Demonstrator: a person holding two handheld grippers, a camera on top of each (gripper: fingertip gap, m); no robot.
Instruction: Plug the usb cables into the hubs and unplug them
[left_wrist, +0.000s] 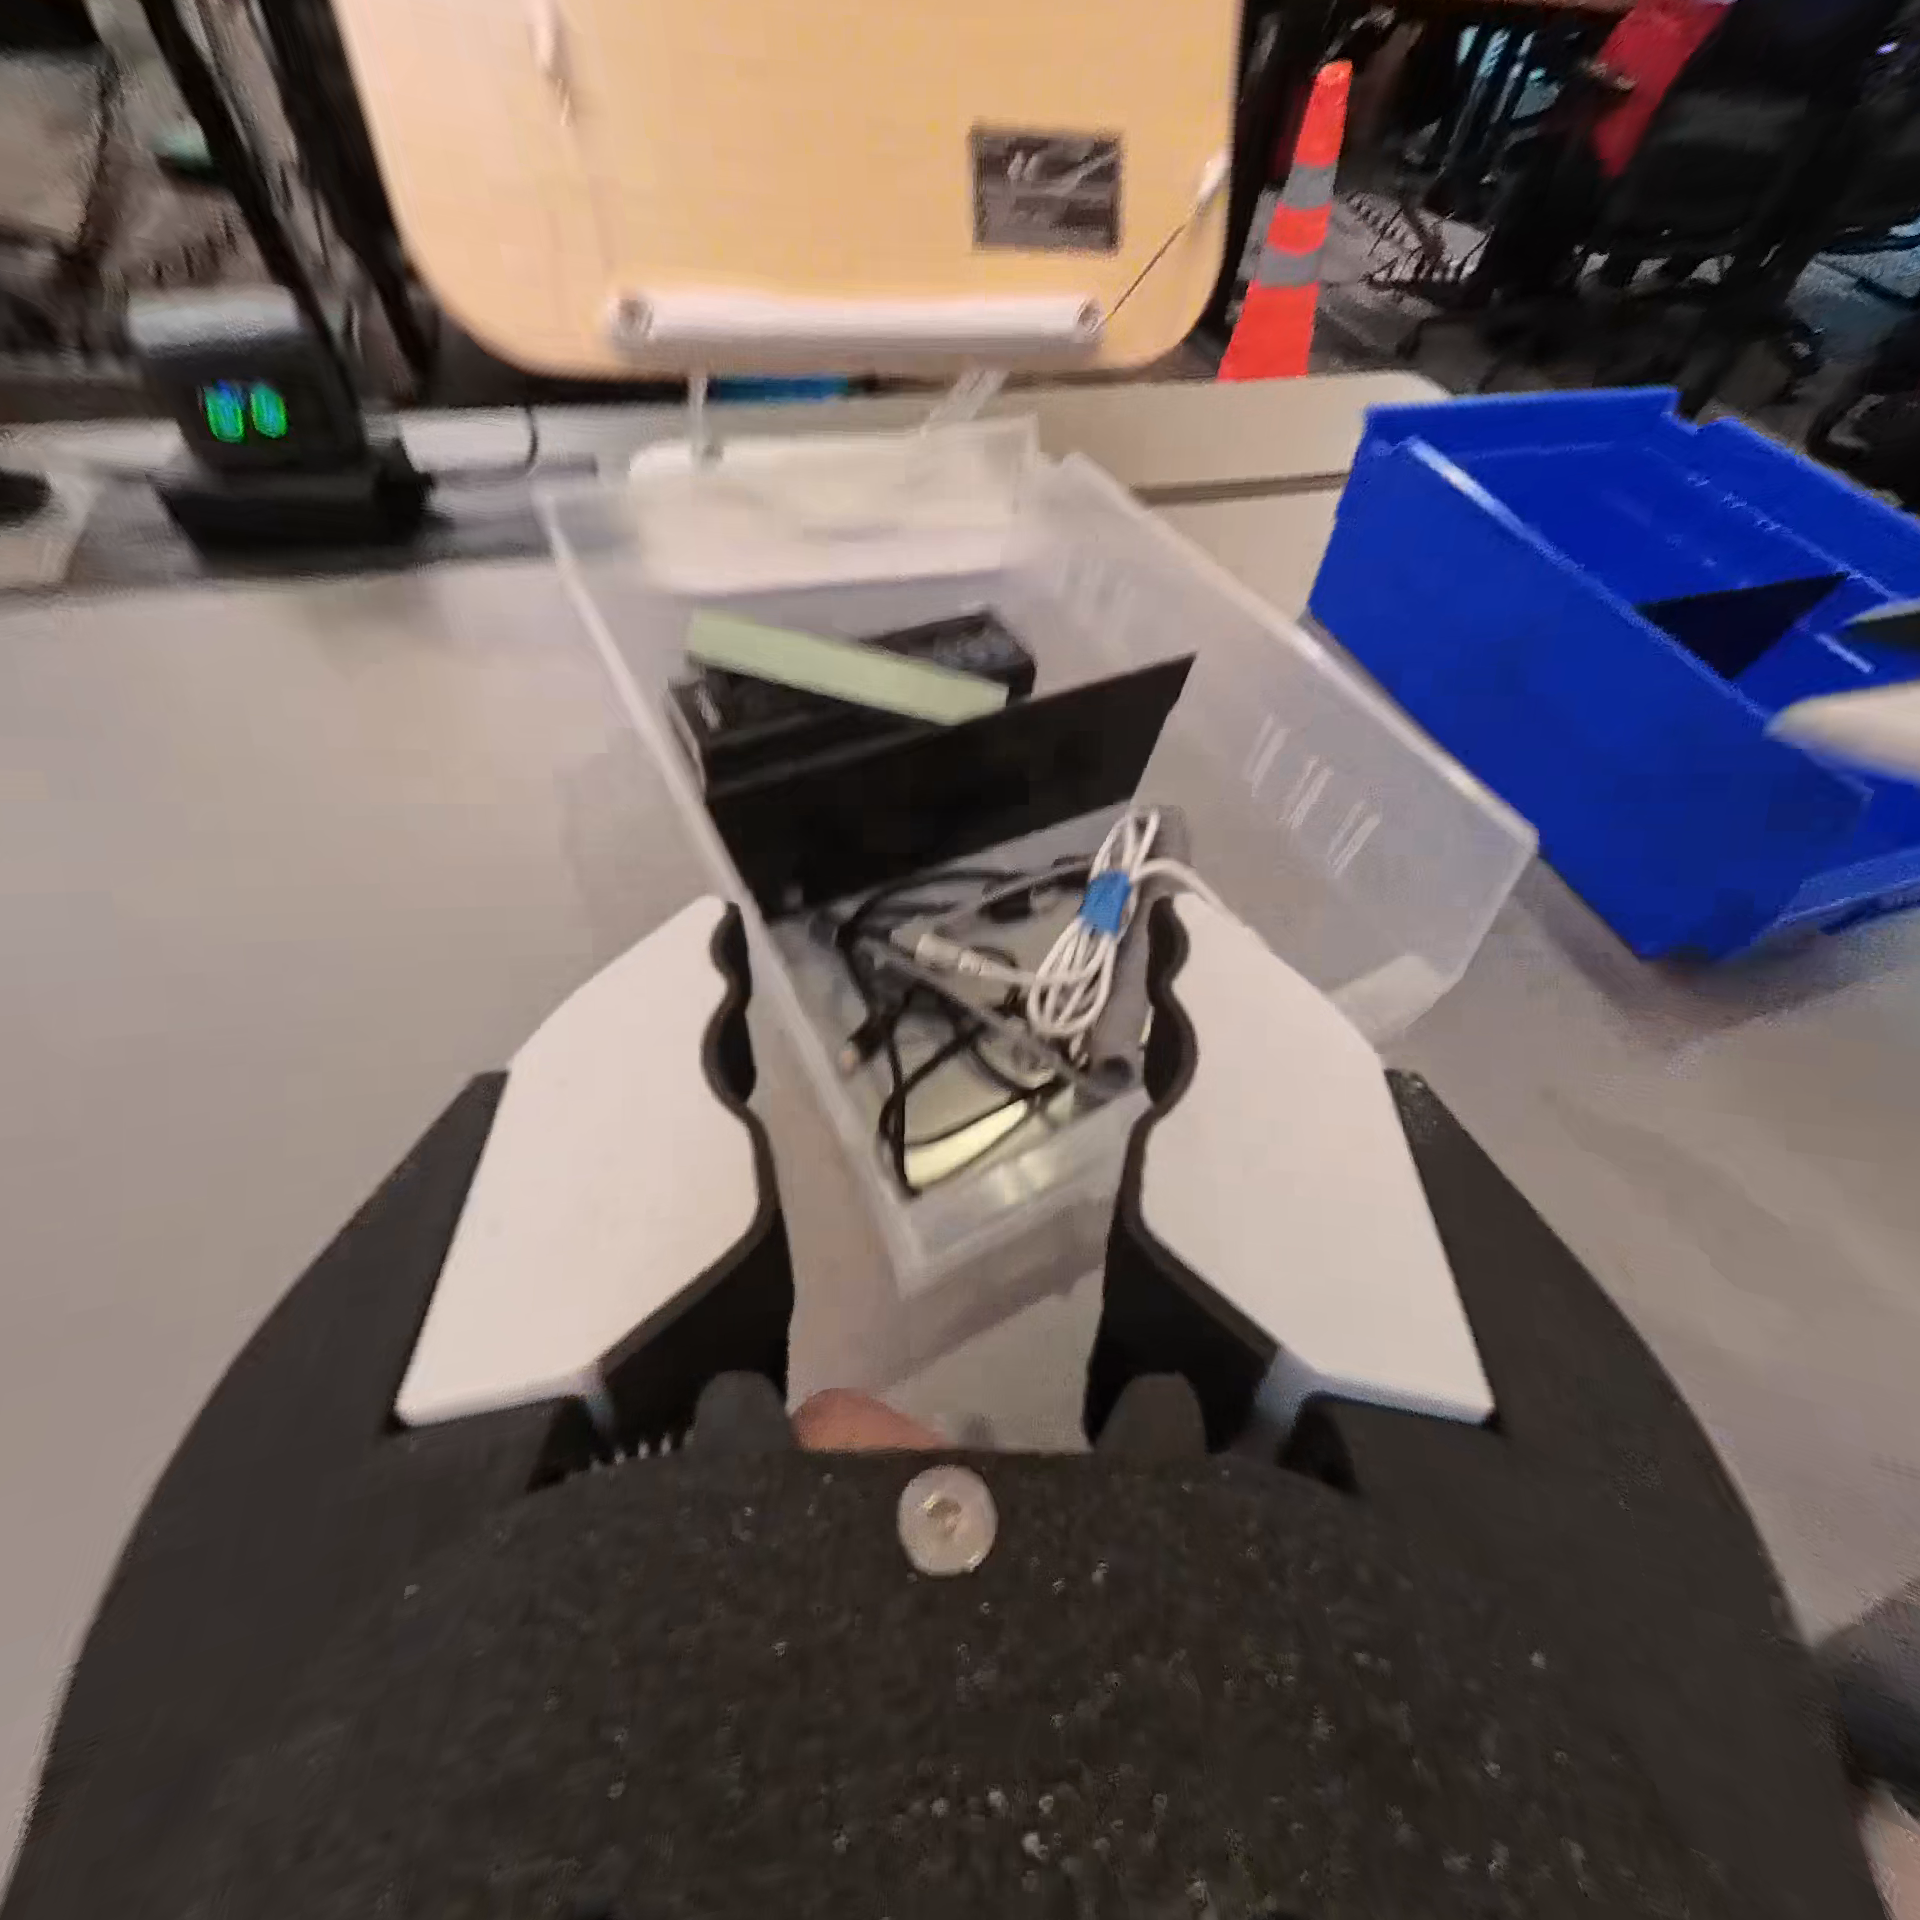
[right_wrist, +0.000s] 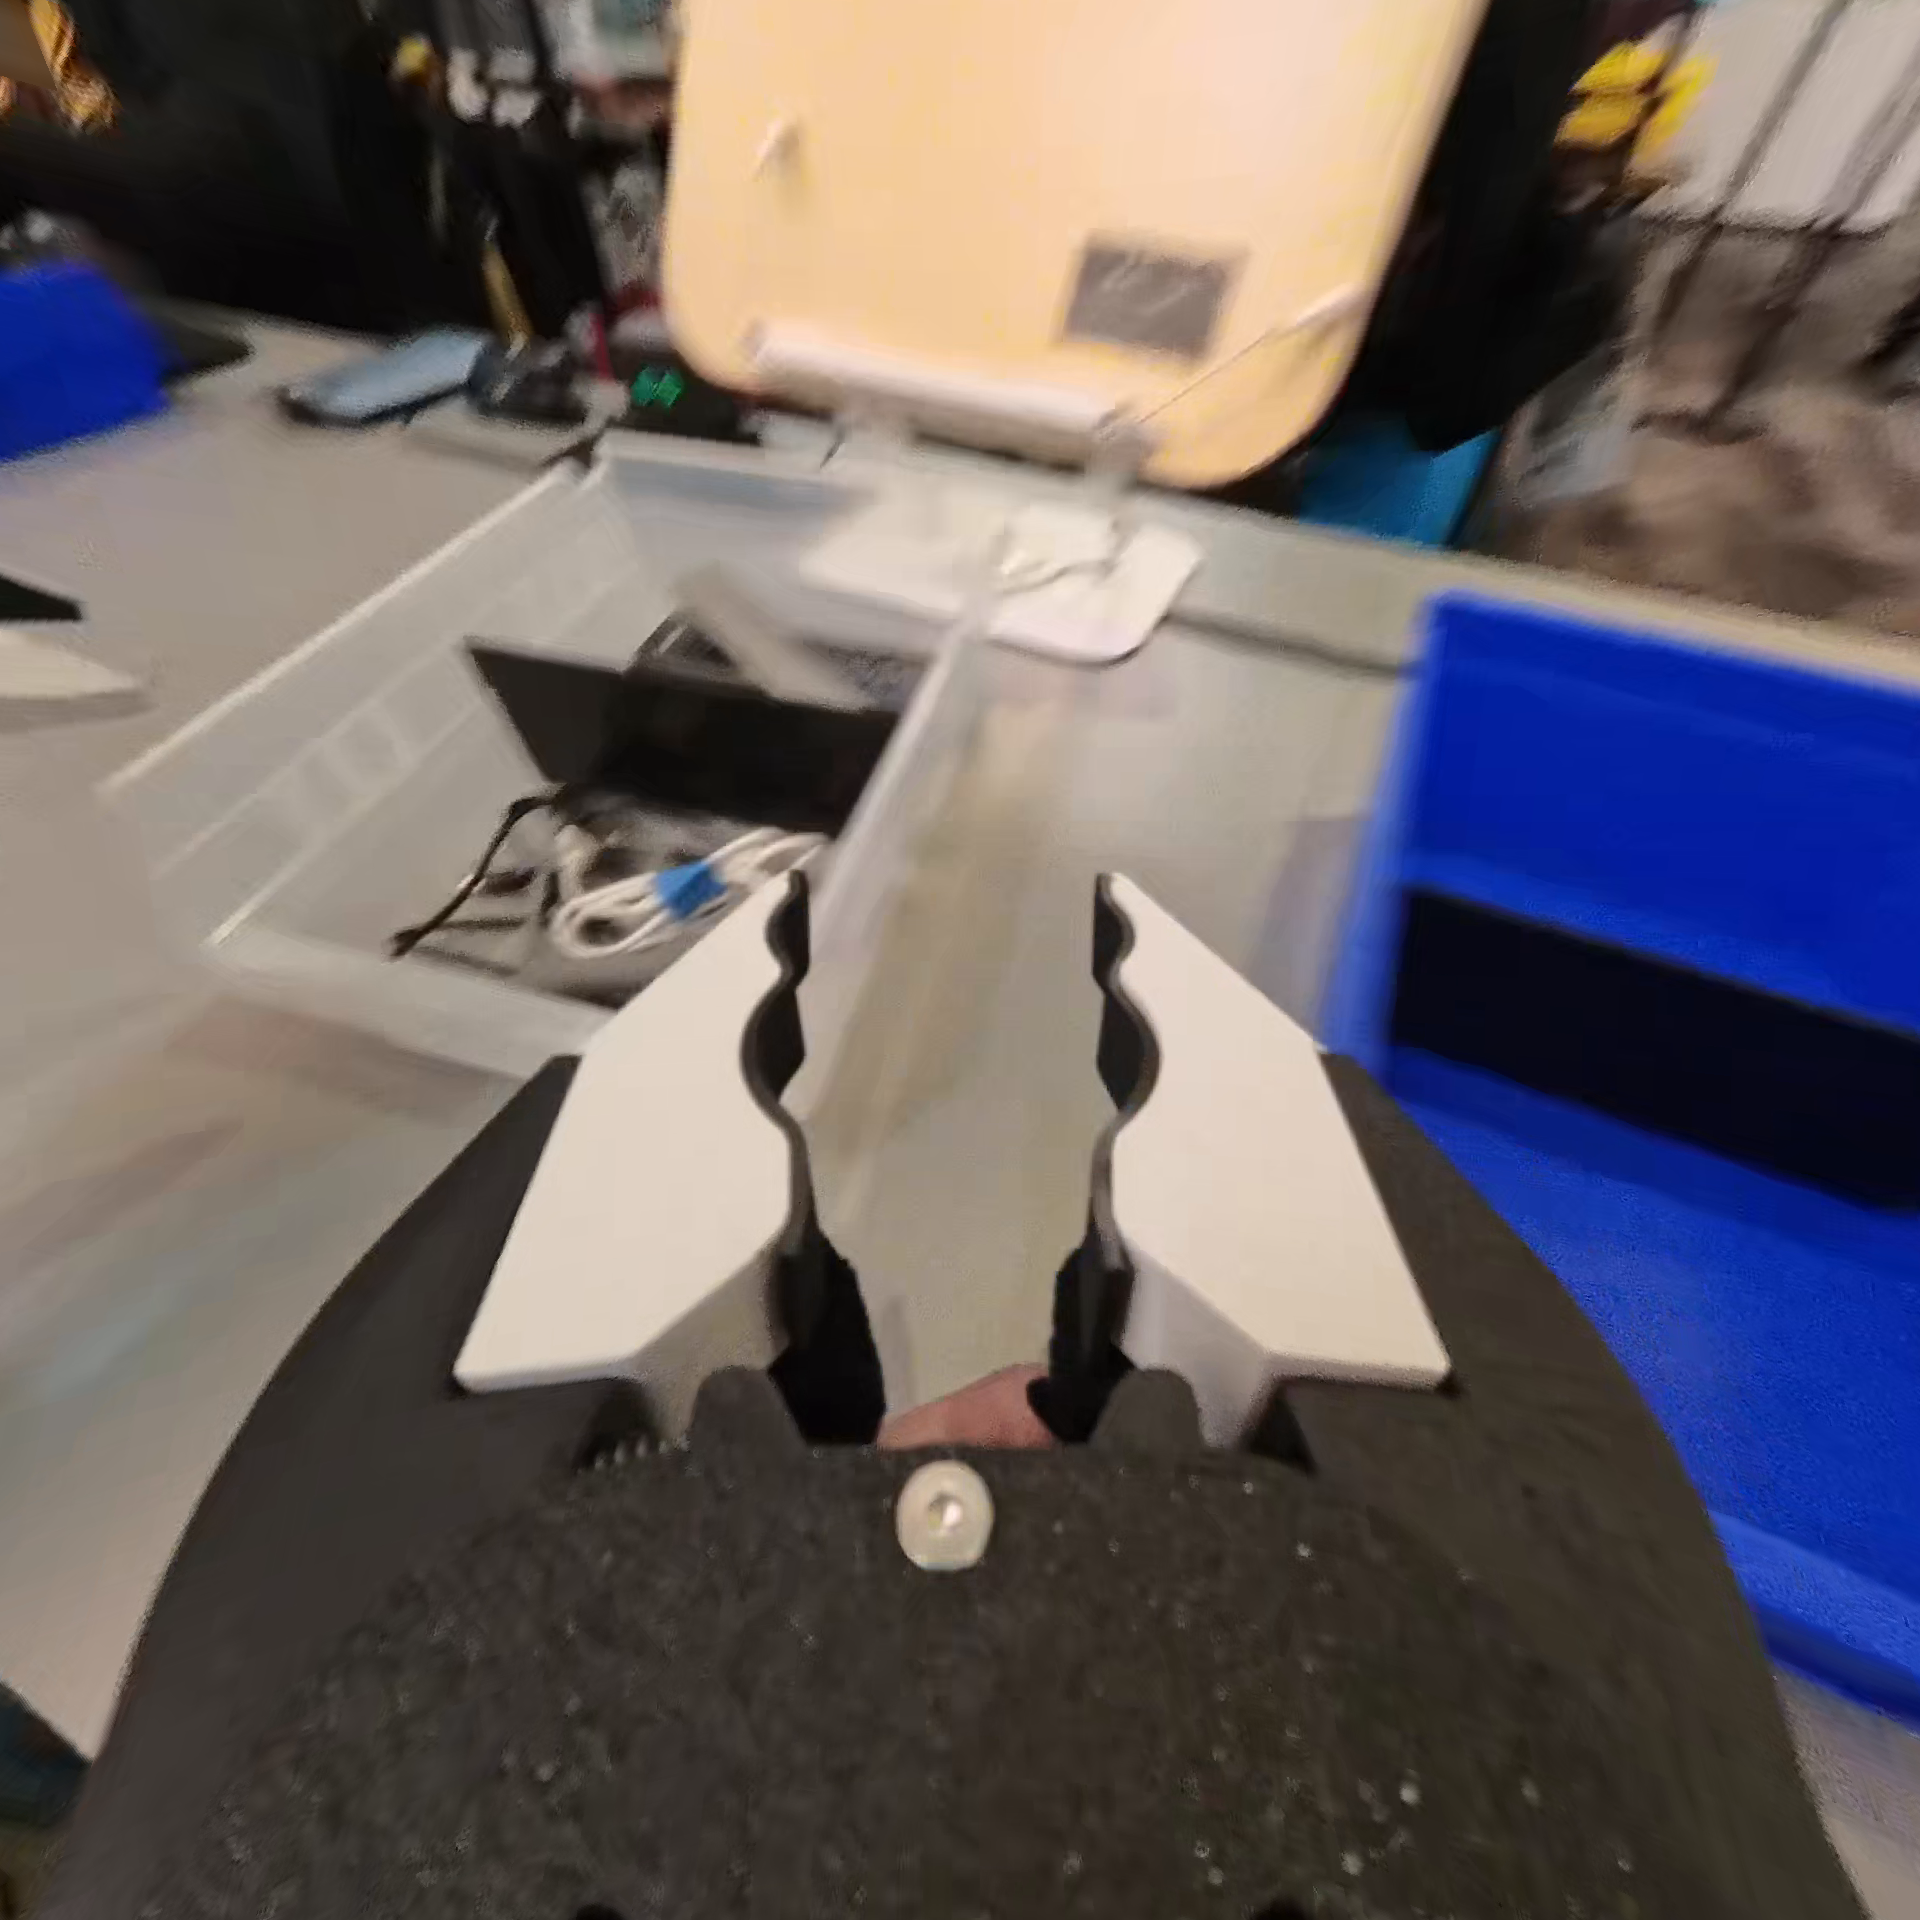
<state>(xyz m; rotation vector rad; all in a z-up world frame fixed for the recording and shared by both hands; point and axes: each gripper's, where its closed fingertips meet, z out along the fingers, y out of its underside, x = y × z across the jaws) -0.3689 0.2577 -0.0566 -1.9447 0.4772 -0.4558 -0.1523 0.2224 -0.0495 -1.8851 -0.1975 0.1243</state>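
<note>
1. The left hand-held gripper (left_wrist: 951, 971) is being held wide apart, empty, above the clear bin (left_wrist: 1309, 769) on the desk (left_wrist: 260, 883).
2. The right hand-held gripper (right_wrist: 951, 935) is being held wide apart, empty, over the bin's wall.
3. The USB cables (left_wrist: 1081, 945) are being kept in the near compartment, the hubs (left_wrist: 831, 686) behind the black divider (left_wrist: 987, 769).

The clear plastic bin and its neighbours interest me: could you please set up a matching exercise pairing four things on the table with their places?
Things:
1. coiled white cable with a blue tie
2. black divider panel
3. pale green flat hub
4. blue plastic bin

Places:
A. on the grey table, right of the clear plastic bin
B. clear bin's near compartment, among thin black cables
C. clear bin's far compartment, on black devices
D. standing across the clear bin, splitting it in two

Pairs: 1-B, 2-D, 3-C, 4-A
</note>
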